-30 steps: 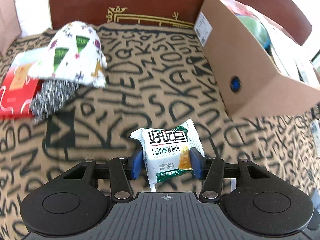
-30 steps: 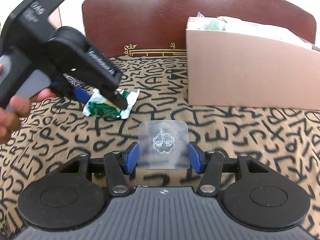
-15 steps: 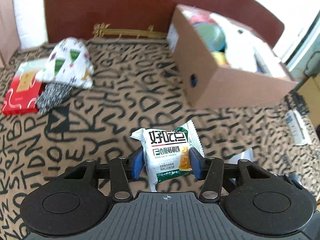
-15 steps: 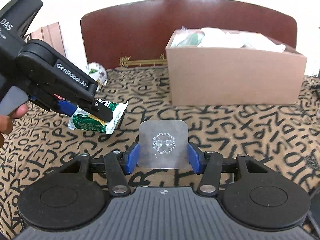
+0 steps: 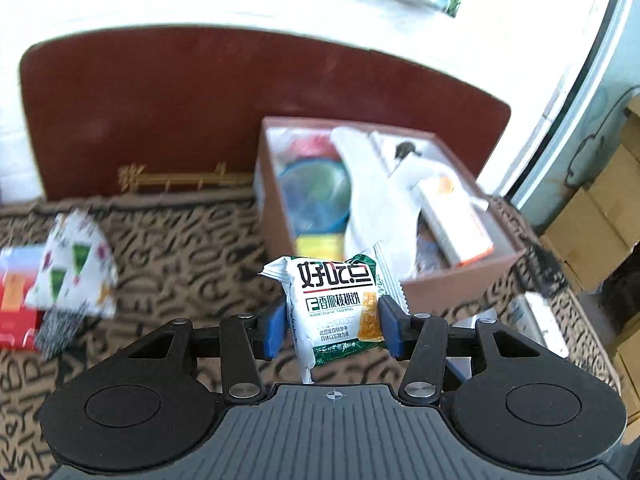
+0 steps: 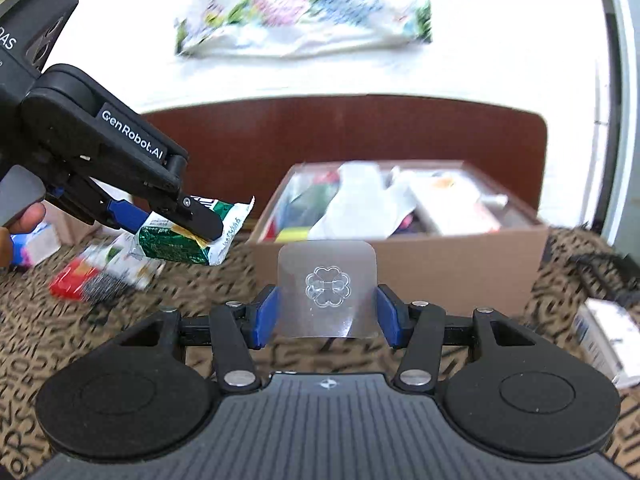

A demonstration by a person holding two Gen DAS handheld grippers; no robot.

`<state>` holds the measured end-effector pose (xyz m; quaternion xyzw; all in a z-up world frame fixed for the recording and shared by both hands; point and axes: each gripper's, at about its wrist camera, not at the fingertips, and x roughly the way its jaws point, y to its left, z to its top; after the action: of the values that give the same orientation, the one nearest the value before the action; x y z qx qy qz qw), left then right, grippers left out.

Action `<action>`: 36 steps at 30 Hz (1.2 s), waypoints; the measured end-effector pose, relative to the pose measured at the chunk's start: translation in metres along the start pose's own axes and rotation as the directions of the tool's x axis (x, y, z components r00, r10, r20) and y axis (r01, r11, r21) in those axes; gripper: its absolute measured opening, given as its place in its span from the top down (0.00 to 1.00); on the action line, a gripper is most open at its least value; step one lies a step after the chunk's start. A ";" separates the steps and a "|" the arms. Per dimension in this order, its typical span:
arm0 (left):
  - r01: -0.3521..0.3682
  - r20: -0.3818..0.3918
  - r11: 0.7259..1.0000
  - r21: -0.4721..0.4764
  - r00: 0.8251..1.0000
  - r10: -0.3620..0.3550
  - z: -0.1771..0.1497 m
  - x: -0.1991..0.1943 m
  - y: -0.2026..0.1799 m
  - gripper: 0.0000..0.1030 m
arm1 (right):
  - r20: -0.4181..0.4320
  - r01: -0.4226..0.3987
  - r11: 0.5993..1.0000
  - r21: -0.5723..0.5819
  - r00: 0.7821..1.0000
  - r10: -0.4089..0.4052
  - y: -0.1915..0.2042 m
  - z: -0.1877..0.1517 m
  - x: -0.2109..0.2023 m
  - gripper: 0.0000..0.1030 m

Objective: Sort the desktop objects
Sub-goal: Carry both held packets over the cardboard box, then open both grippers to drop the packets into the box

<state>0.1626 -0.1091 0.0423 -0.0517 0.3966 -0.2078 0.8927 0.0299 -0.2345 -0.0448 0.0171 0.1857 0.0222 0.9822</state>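
Above the patterned cloth (image 5: 192,248), snack packet (image 5: 336,304) in left gripper (image 5: 332,322).

The setting looks like a room in a home, probably a bedroom or living room used for storage. A dark red wooden headboard-like panel (image 5: 160,120) with gilt ornament stands against a white wall, where an embroidered floral cloth (image 6: 304,12) hangs. The worktop is covered by a tan cloth printed with black letters (image 5: 192,256). An open cardboard box (image 6: 400,264) on it is crammed with household odds and ends. At the right edge of the left wrist view, stacked cardboard cartons (image 5: 600,220) sit beyond a pale door or window frame (image 5: 580,100).
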 end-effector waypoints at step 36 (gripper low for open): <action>-0.031 0.035 0.998 0.045 0.999 0.030 0.055 0.089 -0.016 0.14 | 0.011 0.129 0.984 -0.125 0.992 -0.129 -0.046 0.037 0.105 0.28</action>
<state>0.2505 -0.1637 0.0229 -0.0288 0.3773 -0.2022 0.9033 0.1426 -0.2758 -0.0501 -0.0567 0.1835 -0.0299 0.9809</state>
